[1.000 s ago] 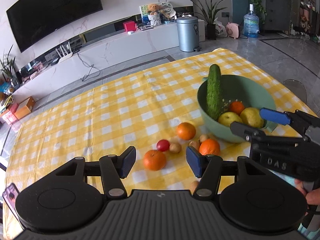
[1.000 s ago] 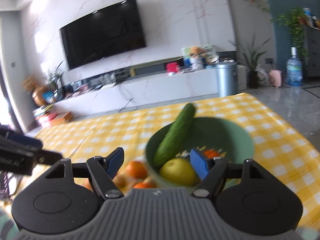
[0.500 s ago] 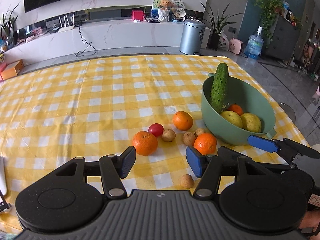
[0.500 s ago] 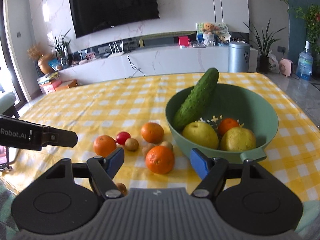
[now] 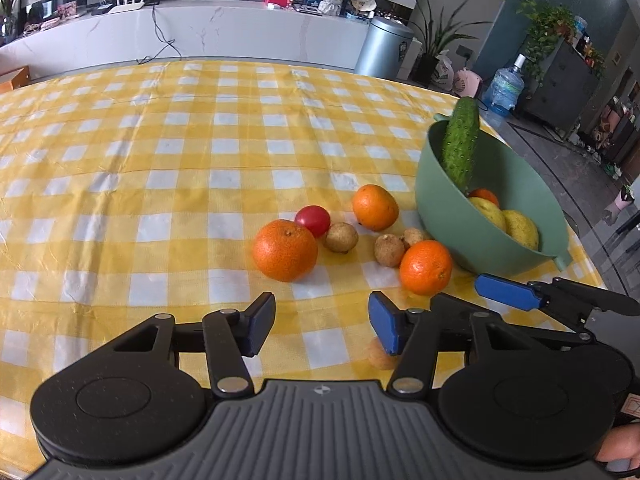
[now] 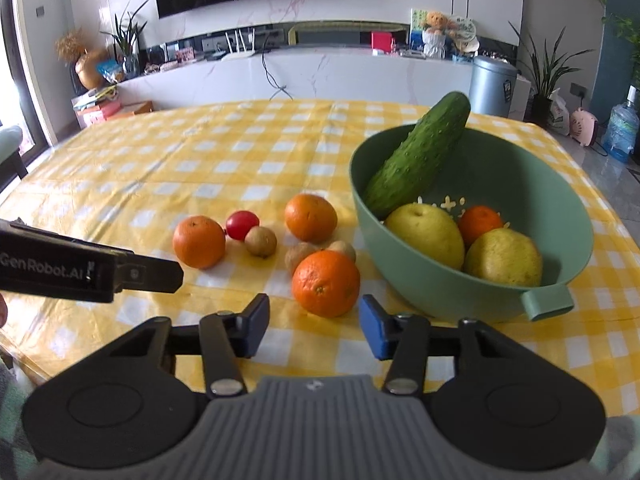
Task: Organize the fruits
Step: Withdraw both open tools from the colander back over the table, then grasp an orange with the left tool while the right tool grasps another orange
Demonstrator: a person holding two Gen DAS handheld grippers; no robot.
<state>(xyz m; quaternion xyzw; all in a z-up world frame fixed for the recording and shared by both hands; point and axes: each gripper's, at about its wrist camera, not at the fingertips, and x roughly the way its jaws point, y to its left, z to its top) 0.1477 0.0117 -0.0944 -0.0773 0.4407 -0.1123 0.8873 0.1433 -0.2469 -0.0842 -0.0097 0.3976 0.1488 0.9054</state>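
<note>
On the yellow checked cloth lie three oranges [image 5: 285, 250] [image 5: 375, 207] [image 5: 426, 267], a red tomato [image 5: 313, 220] and several small brown fruits [image 5: 341, 237]. A green bowl [image 6: 440, 292] on the right holds a cucumber [image 6: 420, 156], two yellow pears [image 6: 426, 230] and a small orange [image 6: 479, 220]. My left gripper [image 5: 322, 326] hovers short of the left orange, its jaws closing on nothing. My right gripper [image 6: 314, 324] is just short of the nearest orange [image 6: 326, 282], its jaws also closing, the pads not touching it. One brown fruit [image 5: 380, 356] peeks from under my left gripper's right finger.
The table's front edge runs close under both grippers. Wide bare cloth [image 5: 160, 160] stretches to the left and back. Beyond the table are a white cabinet [image 6: 320, 76], a grey bin [image 6: 492, 84], plants and a water bottle [image 6: 620, 128]. A hand [image 5: 618, 446] shows at the lower right.
Both grippers have dropped lower and come closer to the loose fruit, and the left view has rolled level. The right jaws stand visibly narrower than before; the left narrowed slightly.
</note>
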